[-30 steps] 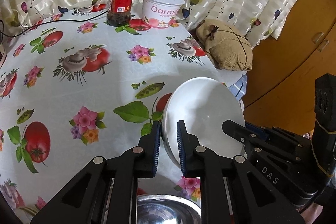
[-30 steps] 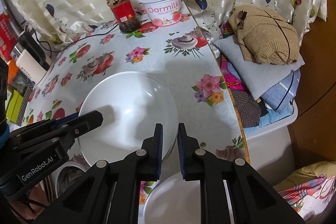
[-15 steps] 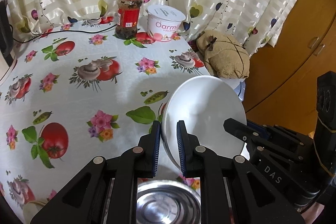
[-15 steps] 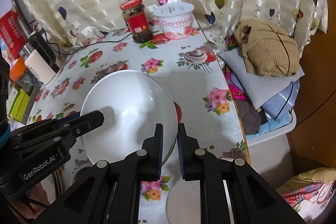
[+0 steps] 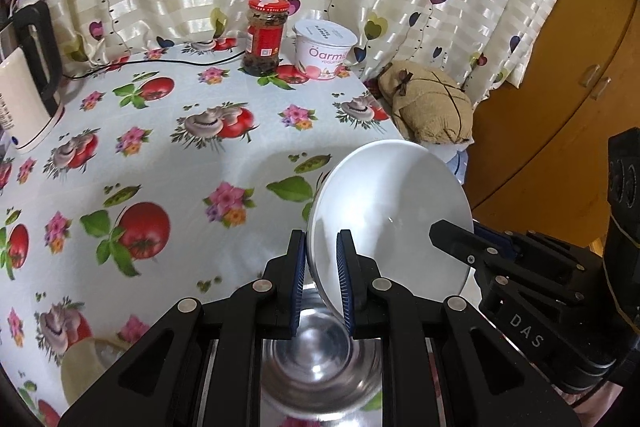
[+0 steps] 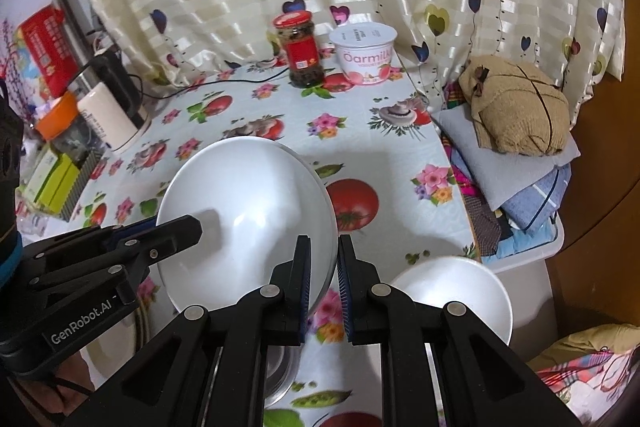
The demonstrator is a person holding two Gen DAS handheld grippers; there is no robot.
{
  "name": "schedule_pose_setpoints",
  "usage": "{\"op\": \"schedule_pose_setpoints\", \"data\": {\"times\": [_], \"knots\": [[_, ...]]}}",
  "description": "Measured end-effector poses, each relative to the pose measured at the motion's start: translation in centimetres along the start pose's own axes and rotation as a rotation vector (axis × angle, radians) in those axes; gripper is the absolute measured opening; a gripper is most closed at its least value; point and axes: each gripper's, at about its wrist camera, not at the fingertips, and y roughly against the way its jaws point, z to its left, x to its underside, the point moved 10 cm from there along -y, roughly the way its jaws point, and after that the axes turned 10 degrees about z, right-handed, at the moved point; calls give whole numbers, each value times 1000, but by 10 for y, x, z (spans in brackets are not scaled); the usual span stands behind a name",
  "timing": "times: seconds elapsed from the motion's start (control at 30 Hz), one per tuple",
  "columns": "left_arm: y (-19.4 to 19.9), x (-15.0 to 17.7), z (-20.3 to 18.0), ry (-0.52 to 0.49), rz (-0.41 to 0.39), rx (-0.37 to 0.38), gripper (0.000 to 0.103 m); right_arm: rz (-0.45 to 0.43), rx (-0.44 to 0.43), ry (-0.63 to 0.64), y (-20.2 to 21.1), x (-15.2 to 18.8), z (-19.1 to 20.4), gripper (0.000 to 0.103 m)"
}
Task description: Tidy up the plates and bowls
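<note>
A white plate (image 5: 384, 211) is held in the air above the table, tilted, pinched at opposite rims by both grippers. My left gripper (image 5: 322, 283) is shut on its left rim. My right gripper (image 6: 323, 287) is shut on its right rim; the plate also shows in the right wrist view (image 6: 244, 219). A steel bowl (image 5: 320, 375) sits on the table right below the left gripper. A second white plate (image 6: 456, 291) lies at the table's right edge. A pale dish (image 5: 86, 367) shows at the lower left of the left wrist view.
A red-lidded jar (image 5: 266, 35) and a yogurt tub (image 5: 324, 49) stand at the back by the curtain. A white kettle (image 6: 110, 115) with a black cord stands at the left. Boxes (image 6: 52, 183) lie beyond it. Folded cloth and a brown bundle (image 6: 516, 107) lie off the right edge.
Both grippers have risen and drawn back with the plate. More of the table, the steel bowl and the second white plate have come into view.
</note>
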Motion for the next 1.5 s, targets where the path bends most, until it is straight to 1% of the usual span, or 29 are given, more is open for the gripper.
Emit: {"op": "schedule_pose_setpoints", "data": {"times": [0.17,0.37,0.53,0.8,1.07,1.5], "knots": [[6,19,2,2,12,-13,16,8,-11,5,6,19,11,13],[6,47,7,9,42,-19,17,35,-29,1,4,42,19,13],[-1,70,16,30,80,-28,16,73,-40,10,-5,63,27,13],[-12,93,27,47,133,-39,17,132,-49,19,-24,83,36,14],[-21,100,32,57,157,-39,17,164,-47,35,-33,89,40,14],[-18,96,31,39,108,-38,17,150,-41,30,-33,84,33,15]]}}
